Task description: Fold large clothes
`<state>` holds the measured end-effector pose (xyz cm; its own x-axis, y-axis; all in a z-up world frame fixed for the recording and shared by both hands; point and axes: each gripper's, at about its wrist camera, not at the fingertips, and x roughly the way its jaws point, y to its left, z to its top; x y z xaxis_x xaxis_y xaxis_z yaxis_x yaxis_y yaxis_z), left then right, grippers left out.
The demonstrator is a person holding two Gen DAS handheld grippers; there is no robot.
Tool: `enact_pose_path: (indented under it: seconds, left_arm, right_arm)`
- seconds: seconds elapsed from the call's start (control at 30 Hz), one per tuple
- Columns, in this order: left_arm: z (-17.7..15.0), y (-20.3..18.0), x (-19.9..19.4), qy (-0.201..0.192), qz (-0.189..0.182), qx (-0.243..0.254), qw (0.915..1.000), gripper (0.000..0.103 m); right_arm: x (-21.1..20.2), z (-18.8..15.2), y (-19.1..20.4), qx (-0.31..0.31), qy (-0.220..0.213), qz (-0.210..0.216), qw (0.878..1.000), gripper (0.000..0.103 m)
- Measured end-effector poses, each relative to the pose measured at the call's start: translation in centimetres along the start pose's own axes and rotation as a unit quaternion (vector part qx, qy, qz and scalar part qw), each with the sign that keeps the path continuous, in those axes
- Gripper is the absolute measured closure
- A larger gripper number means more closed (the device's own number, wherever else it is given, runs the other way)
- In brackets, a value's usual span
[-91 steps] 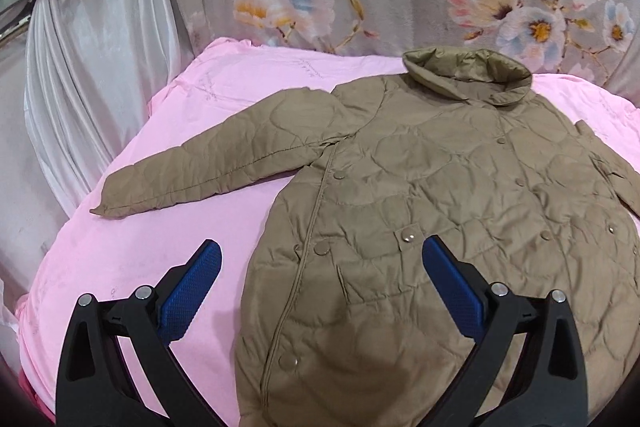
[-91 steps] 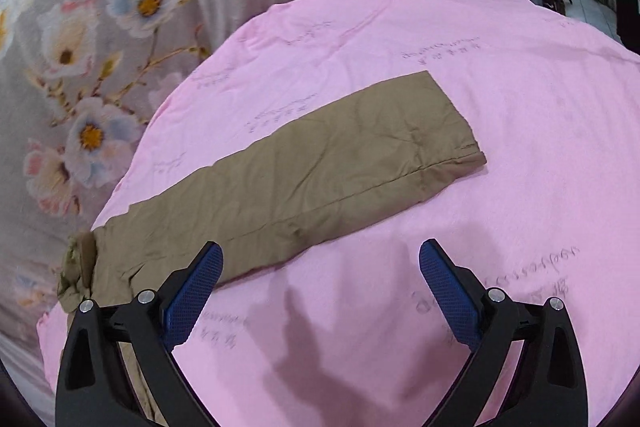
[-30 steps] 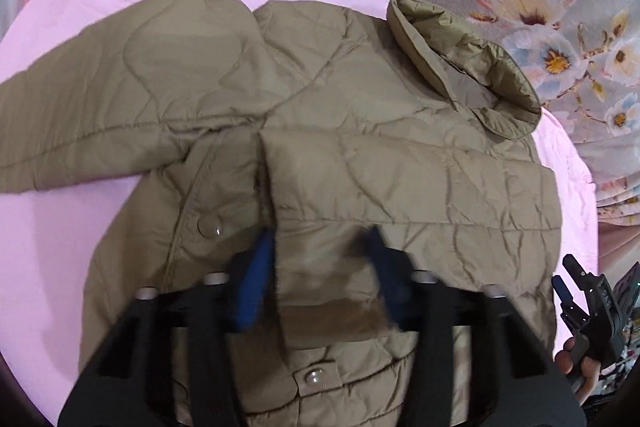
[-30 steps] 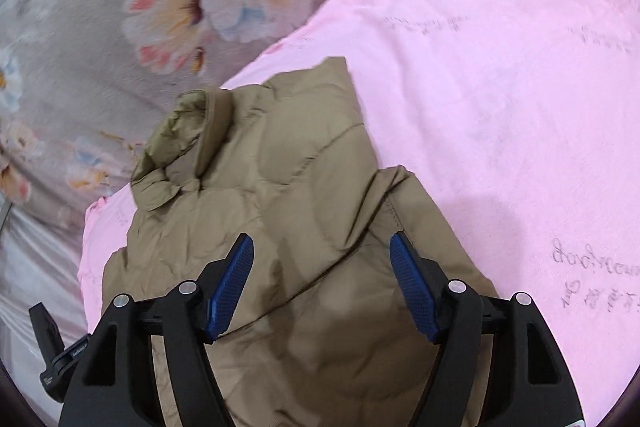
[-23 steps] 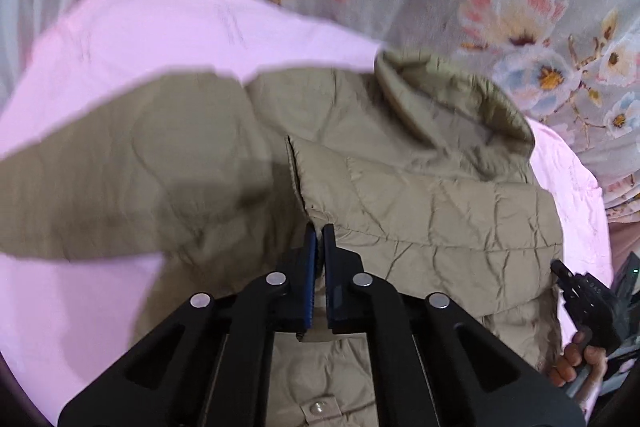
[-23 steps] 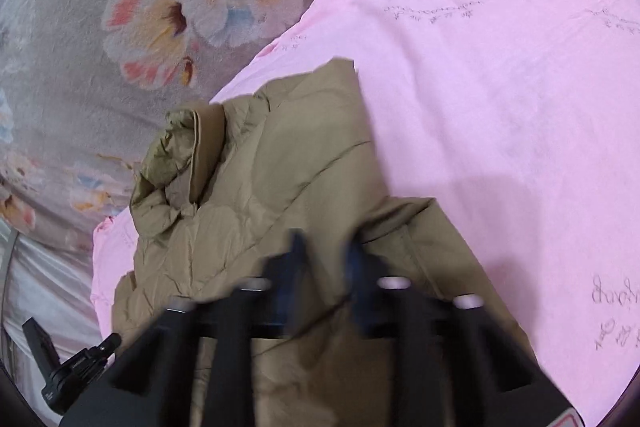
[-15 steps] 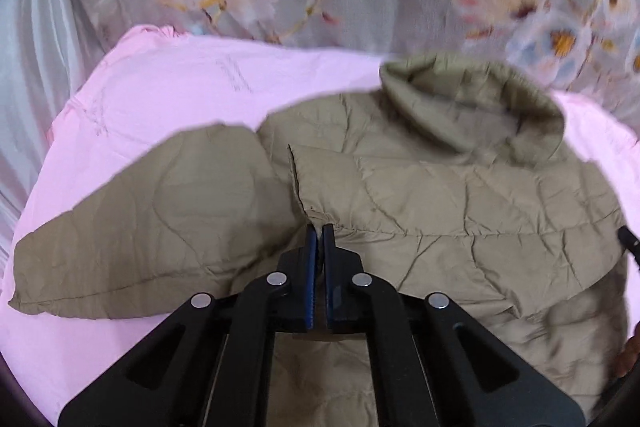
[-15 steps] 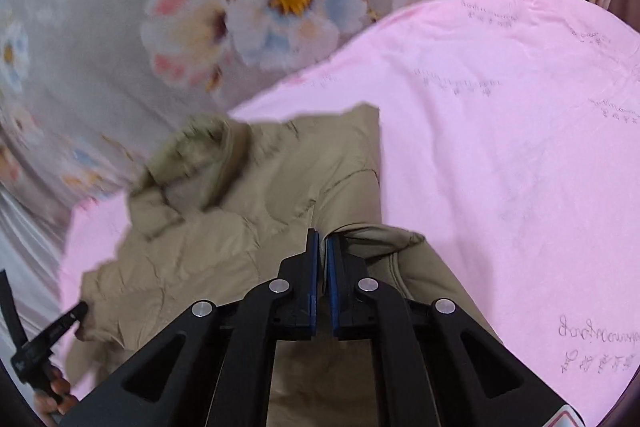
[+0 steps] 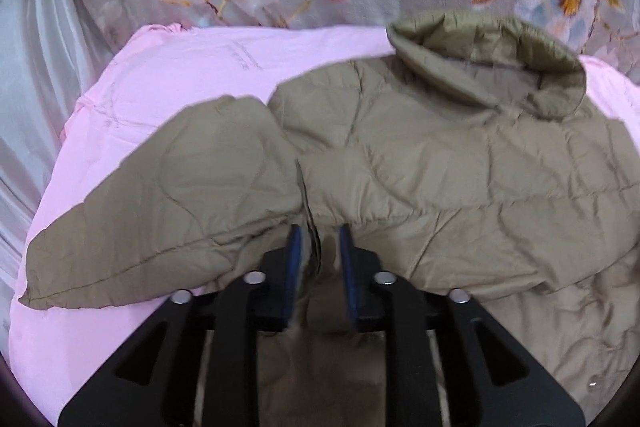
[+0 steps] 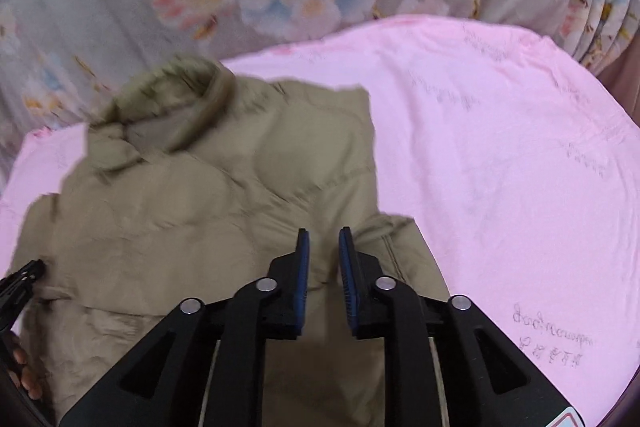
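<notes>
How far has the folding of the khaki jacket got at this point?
Done: one sleeve of the khaki quilted jacket is folded across its chest. In hand: both jaws have just been opening, the left hand-held gripper around a fabric edge, the right hand-held gripper above the fabric. Left: the other sleeve, spread on the pink sheet, and the body.

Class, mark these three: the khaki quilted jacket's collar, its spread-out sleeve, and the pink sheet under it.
Khaki quilted jacket's collar (image 9: 492, 61), left wrist view, on the standing outer band.
Spread-out sleeve (image 9: 160, 211), left wrist view, mid-sleeve.
Pink sheet (image 10: 500, 155), right wrist view, bare patch right of the jacket.
</notes>
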<state>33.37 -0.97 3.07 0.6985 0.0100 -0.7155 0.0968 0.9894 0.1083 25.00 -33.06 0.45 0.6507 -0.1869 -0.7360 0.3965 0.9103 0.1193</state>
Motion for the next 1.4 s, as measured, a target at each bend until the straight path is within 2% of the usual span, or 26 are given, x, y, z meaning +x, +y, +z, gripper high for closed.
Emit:
enact_pose_path:
  seconds: [0.1,0.2,0.37,0.47,0.6,0.77,1.07,1.27,1.3,1.33,1.4]
  left_arm:
    - [1.7,-1.2,-2.2,-0.028,-0.016,-0.005,0.9995,0.058]
    - [2.6,-4.3,-2.5,-0.030,-0.041,0.013,0.9986,0.056]
    - [1.2,-8.7,0.7,-0.004,-0.038,0.051,0.9980,0.056]
    - [-0.9,-9.0,2.7,0.006,-0.043,0.046,0.9980,0.055]
    - [-1.9,-8.3,2.6,-0.010,-0.050,0.025,0.9984,0.048]
    - [-2.7,-8.0,2.0,-0.015,-0.054,0.020,0.9982,0.047]
    - [-4.6,-7.5,-0.1,-0.015,-0.060,0.012,0.9980,0.047]
    - [-6.6,-7.4,-2.0,-0.012,-0.066,0.012,0.9977,0.047]
    - [-7.2,-7.2,-2.6,-0.012,-0.066,0.013,0.9977,0.047]
    - [-7.6,-7.1,-3.0,-0.011,-0.066,0.013,0.9977,0.047]
    - [-8.2,-7.0,-3.5,-0.010,-0.066,0.013,0.9977,0.046]
  right_arm:
    - [-1.3,0.9,2.4,-0.015,-0.017,0.040,0.999,0.067]
    - [-0.3,1.2,5.7,-0.043,0.005,0.078,0.996,0.067]
    - [3.8,-0.3,9.6,-0.099,0.034,0.057,0.993,0.067]
    - [5.8,-1.7,9.6,-0.107,0.045,0.046,0.992,0.067]
    - [5.8,-3.2,8.9,-0.095,0.037,0.054,0.993,0.066]
    - [5.8,-4.1,9.1,-0.099,0.034,0.044,0.993,0.066]
    - [4.4,-5.1,8.0,-0.090,0.038,0.050,0.994,0.067]
    - [1.8,-7.1,7.0,-0.092,0.048,0.046,0.993,0.067]
    - [1.5,-7.5,6.8,-0.083,0.011,0.044,0.996,0.067]
    - [1.1,-7.8,6.6,-0.079,-0.002,0.044,0.996,0.067]
    - [0.6,-8.3,6.6,-0.081,0.003,0.044,0.996,0.067]
